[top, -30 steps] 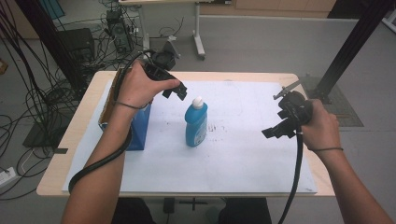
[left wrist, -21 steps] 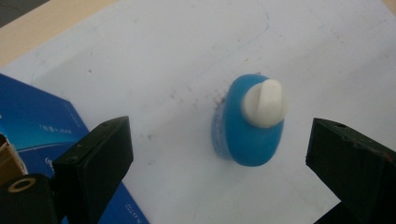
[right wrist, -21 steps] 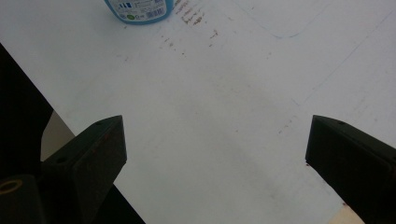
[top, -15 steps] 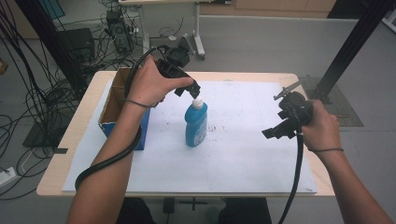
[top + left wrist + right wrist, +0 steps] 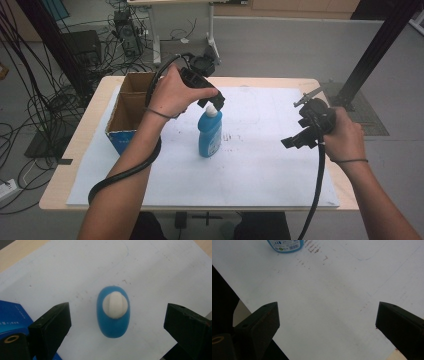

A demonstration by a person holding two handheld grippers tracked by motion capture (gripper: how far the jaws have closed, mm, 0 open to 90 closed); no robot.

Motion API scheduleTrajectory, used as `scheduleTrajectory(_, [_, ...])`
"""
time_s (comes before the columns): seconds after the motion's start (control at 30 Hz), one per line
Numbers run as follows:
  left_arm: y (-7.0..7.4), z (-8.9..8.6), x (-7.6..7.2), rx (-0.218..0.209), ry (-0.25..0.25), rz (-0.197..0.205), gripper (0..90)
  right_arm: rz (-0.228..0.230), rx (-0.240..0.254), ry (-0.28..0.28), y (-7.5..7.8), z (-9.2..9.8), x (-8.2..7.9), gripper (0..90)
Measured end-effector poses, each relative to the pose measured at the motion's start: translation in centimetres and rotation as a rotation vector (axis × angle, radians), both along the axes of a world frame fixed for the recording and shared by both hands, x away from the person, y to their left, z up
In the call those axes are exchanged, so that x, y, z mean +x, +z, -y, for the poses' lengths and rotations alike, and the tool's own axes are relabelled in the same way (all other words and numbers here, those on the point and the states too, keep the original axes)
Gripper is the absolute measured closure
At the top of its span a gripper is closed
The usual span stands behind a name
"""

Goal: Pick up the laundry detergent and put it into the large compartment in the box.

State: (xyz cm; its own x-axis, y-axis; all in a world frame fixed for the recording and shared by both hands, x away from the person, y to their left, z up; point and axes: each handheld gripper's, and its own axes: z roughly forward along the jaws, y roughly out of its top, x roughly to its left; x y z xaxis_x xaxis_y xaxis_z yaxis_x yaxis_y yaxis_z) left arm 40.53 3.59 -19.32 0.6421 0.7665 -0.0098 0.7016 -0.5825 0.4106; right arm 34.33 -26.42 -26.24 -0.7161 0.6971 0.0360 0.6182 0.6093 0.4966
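Note:
A blue bottle (image 5: 210, 134) with a white cap (image 5: 212, 110) stands upright on the white paper sheet (image 5: 250, 165) near the table's middle. My left gripper (image 5: 215, 101) hovers directly over the cap, pointing down, jaws open wide. From above, the left gripper view shows the bottle (image 5: 113, 312) and its cap (image 5: 115, 305) centred between the two jaws, below them and untouched. My right gripper (image 5: 296, 140) is held open above the paper at the right, nothing in it. Only the bottle's base (image 5: 285, 245) enters the right gripper view, at the top edge.
An open cardboard box (image 5: 131, 111) with a blue front stands at the table's left, beside the bottle; its blue corner (image 5: 12, 317) appears in the left gripper view. Cables and equipment lie on the floor beyond the table. A black post (image 5: 375, 50) rises at the right.
My left gripper has moved right from above the box to directly over the bottle's cap. The right gripper has stayed where it was.

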Motion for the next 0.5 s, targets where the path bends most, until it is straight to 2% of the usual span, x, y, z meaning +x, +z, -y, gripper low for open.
scheduleTrajectory(0.3, [-1.2,0.9,0.0,0.008,-0.013,-0.017,7.4,-0.003,0.002,0.001,-0.3,0.0,-0.1,5.3])
scheduleTrajectory(0.5, [-2.1,1.2,0.3,0.011,-0.002,-0.024,7.4,-0.005,0.0,-0.001,-0.4,0.2,-0.1,5.4])
